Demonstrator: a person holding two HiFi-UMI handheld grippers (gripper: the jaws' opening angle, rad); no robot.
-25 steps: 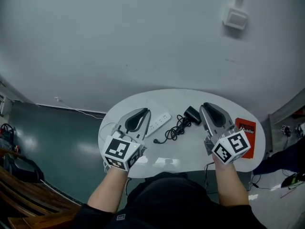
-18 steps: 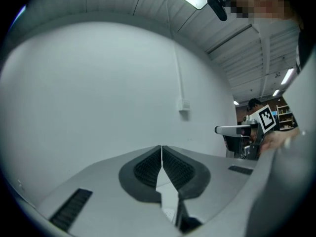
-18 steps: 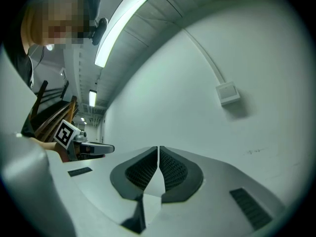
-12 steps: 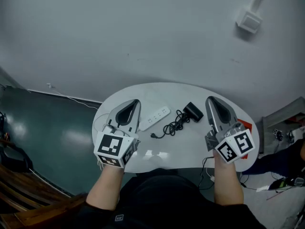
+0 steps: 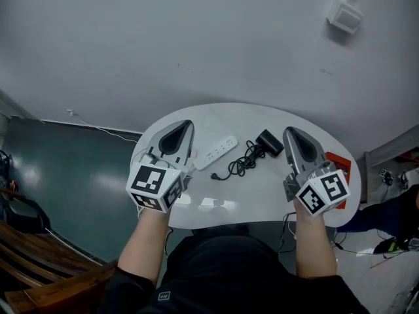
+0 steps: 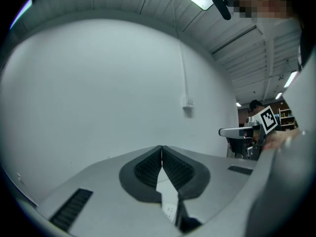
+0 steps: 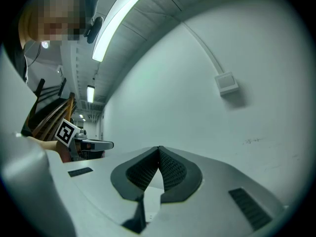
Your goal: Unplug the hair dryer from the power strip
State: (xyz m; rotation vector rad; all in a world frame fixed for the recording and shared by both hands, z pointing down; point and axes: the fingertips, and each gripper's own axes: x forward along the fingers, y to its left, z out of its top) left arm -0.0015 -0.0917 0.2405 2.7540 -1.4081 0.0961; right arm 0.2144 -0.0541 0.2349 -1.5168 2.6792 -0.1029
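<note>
On the white oval table a white power strip lies at a slant. To its right are a coiled black cable and the black hair dryer body. The cable's plug end rests on the table just in front of the strip and looks apart from it. My left gripper is left of the strip, shut with nothing held; its pads meet in the left gripper view. My right gripper is right of the dryer, also shut and empty.
A red flat object lies at the table's right edge beside my right gripper. A white wall box with a conduit sits high on the grey wall. A dark green floor and wooden furniture are to the left.
My left gripper has drawn a little to the left, away from the power strip. The right gripper's jaws look narrower than before. The head view has shifted slightly.
</note>
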